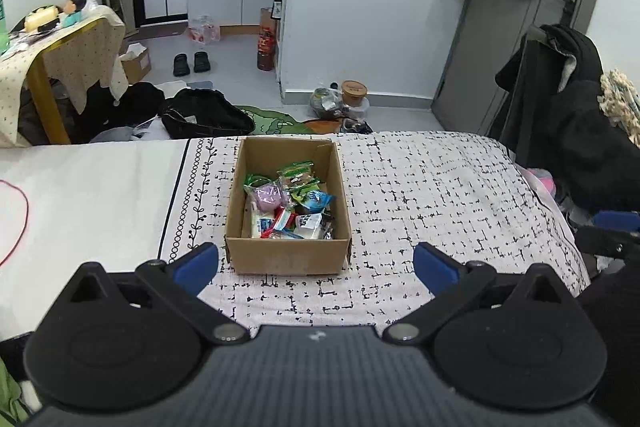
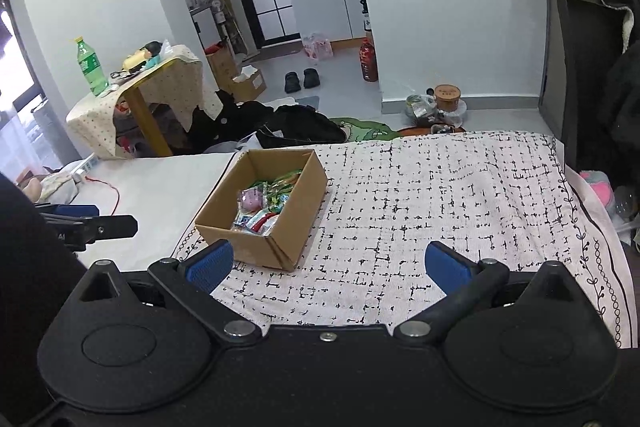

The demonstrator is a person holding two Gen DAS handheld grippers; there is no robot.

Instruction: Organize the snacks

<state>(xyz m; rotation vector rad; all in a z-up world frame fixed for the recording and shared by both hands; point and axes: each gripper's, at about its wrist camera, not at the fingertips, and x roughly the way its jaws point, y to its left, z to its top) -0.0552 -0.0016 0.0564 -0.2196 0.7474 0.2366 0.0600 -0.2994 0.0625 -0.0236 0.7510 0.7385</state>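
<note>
An open cardboard box [image 1: 287,259] sits on a bed's black-and-white patterned sheet [image 1: 432,195], holding a jumble of wrapped snacks [image 1: 292,205]: green packets toward the far end, a purple pouch [image 1: 267,198] in the middle, white, red and blue wrappers nearest the cameras. The left gripper [image 1: 316,263] hangs just short of the box, jaws spread wide and empty. The right gripper [image 2: 328,265] hovers to the box's right, equally wide, holding nothing.
</note>
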